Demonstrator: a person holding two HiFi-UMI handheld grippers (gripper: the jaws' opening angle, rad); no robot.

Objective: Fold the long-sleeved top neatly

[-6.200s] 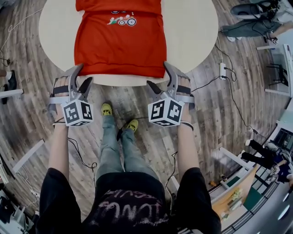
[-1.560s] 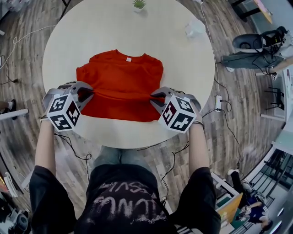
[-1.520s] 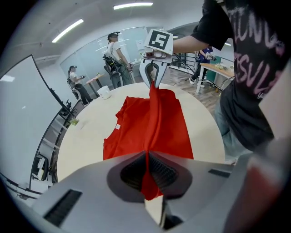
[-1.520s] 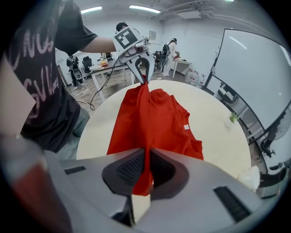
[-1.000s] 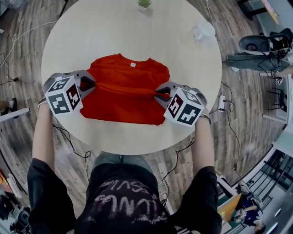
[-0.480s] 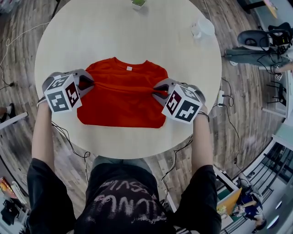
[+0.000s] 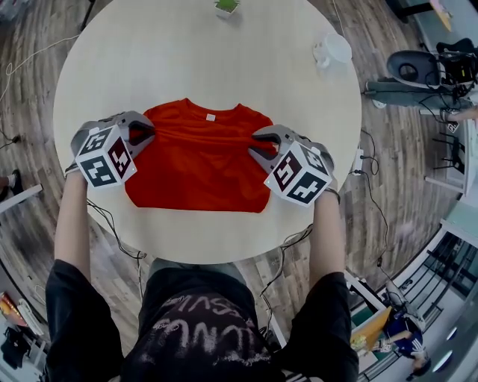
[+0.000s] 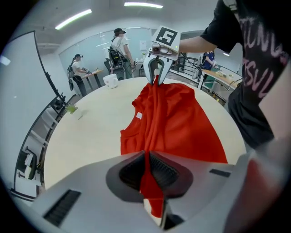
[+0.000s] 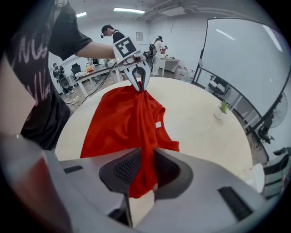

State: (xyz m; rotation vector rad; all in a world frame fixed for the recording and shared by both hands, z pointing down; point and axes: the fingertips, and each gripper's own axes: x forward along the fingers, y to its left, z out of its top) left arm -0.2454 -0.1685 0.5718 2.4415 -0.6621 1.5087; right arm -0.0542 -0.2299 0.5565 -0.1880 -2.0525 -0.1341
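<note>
The red long-sleeved top (image 7: 198, 168) lies folded into a rectangle on the round pale table (image 7: 187, 60), collar and white label toward the far side. My left gripper (image 7: 146, 133) is at its left edge and my right gripper (image 7: 258, 142) at its right edge. A taut ridge of cloth runs between them. In the left gripper view the jaws (image 8: 148, 157) pinch a thin fold of the top (image 8: 177, 123). In the right gripper view the jaws (image 9: 145, 159) hold a thicker bunch of the top (image 9: 122, 123). Both pairs of jaws have just been opening a little, with cloth still between them.
A small potted plant (image 7: 227, 6) stands at the table's far edge and a white cup-like object (image 7: 332, 48) at the far right. Cables and a power strip (image 7: 357, 160) lie on the wooden floor. People stand at desks (image 8: 119, 45) in the background.
Both grippers have carried the fold line toward the collar and lower onto the table. The top now lies flatter, and the ridge between the grippers has sunk.
</note>
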